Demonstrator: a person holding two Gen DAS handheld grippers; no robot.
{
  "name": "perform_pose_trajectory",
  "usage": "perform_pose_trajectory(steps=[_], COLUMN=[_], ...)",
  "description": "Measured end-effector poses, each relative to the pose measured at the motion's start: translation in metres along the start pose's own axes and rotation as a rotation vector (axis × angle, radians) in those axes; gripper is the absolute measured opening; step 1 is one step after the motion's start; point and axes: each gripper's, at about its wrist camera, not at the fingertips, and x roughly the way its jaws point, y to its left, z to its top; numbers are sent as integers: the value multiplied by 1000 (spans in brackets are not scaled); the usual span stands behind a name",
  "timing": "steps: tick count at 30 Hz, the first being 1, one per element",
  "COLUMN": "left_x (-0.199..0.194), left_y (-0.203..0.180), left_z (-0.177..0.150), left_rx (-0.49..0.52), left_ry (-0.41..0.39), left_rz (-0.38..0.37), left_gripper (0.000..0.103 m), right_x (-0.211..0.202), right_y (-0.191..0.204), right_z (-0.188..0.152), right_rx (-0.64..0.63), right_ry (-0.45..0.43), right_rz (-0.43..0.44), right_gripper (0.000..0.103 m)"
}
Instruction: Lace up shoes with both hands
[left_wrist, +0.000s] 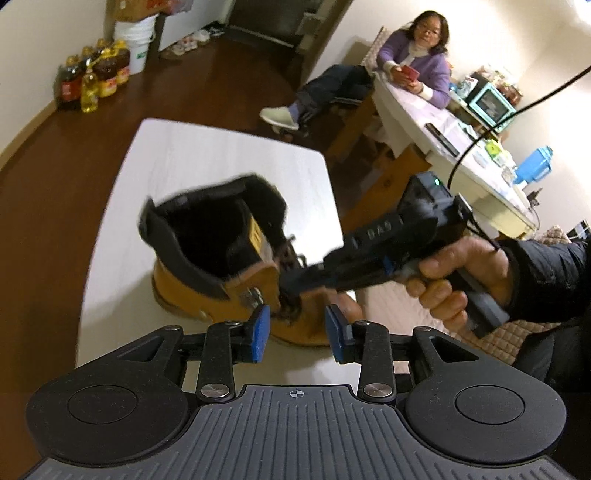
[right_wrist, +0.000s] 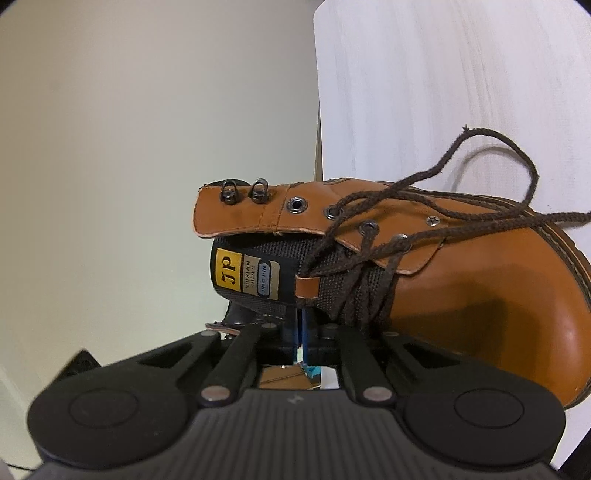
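A tan leather boot (left_wrist: 207, 295) with a black padded collar lies on a white table (left_wrist: 207, 162). My left gripper (left_wrist: 297, 332) is open, its blue pads just in front of the boot's eyelet flap. My right gripper (left_wrist: 295, 282) reaches in from the right at the boot's lacing and looks shut. In the right wrist view the boot (right_wrist: 480, 295) fills the frame; brown laces (right_wrist: 461, 177) run loose through the lower eyelets. The right gripper (right_wrist: 300, 332) is shut under the tongue (right_wrist: 258, 273); what it pinches is hidden.
A seated person (left_wrist: 417, 62) in a purple top sits at a cluttered round table (left_wrist: 461, 147) to the right. Oil bottles (left_wrist: 92, 77) and a white bucket (left_wrist: 136, 40) stand on the wooden floor at the far left. A black cable (left_wrist: 517, 107) runs from the right gripper.
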Motion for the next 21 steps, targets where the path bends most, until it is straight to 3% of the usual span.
perform_pose_trajectory(steps=[3, 5, 12, 17, 21], left_x=[-2, -4, -43, -79, -107], left_y=[-6, -7, 10, 10, 5], left_z=[-13, -20, -49, -78, -110], left_rx=[-9, -21, -107, -157, -197], left_ry=[4, 8, -29, -60, -81], left_rz=[30, 41, 163, 242, 300], left_gripper=[39, 40, 42, 43, 44], right_x=[-4, -5, 10, 52, 95], right_y=[7, 18, 37, 42, 53], right_z=[-4, -14, -61, -107, -134], right_rx=[-14, -43, -145, -178, -198], right_ry=[16, 77, 284, 483, 588], right_rz=[29, 65, 63, 87, 126], right_gripper=[2, 2, 2, 2, 2])
